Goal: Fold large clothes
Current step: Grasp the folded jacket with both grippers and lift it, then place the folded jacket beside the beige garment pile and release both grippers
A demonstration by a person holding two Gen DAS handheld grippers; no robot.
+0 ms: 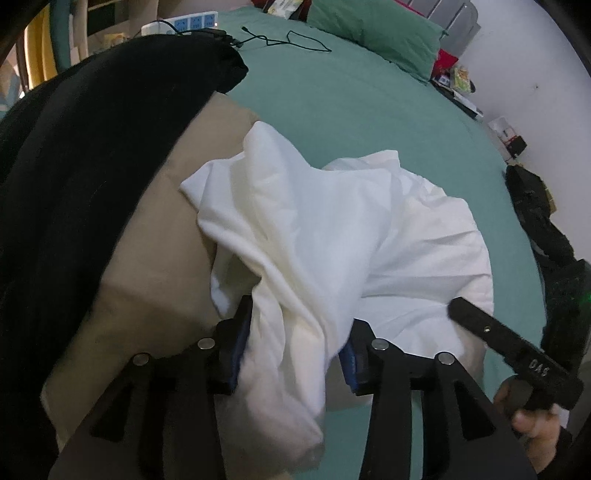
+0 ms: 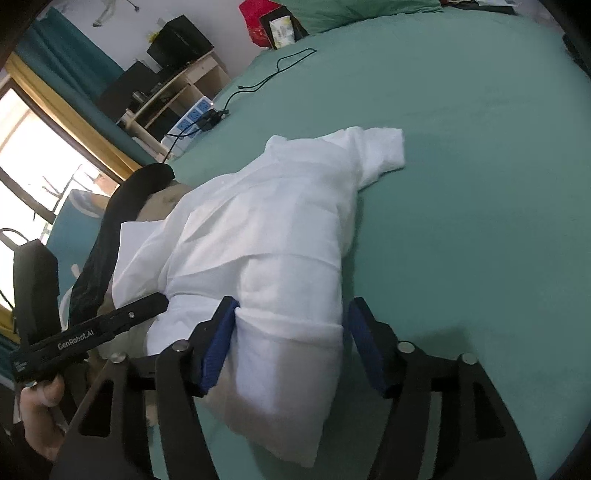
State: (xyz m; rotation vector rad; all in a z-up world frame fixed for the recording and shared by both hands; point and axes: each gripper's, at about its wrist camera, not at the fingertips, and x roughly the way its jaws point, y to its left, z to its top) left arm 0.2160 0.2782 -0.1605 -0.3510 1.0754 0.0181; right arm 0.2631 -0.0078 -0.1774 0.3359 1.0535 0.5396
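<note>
Right now a white garment (image 1: 332,229) lies bunched and loosely folded on the teal-green bed (image 1: 369,110), its left part resting over a tan garment (image 1: 155,266), which in turn lies against a black garment (image 1: 74,166) toward the bed's left edge. In the left wrist view, the left hand-held gripper (image 1: 291,343) stands partly open with a gathered fold of the white cloth running between its blue pads; the pads sit beside the fold without visibly pinching it. In the right wrist view, the right hand-held gripper (image 2: 291,343) is likewise partly open, straddling the near folded end of the white garment, with the left pad touching the cloth and the right pad standing clear of it. A white power strip (image 2: 192,118) and a black cable (image 2: 273,74) lie farther up the bed, near a green pillow (image 1: 376,33).
</note>
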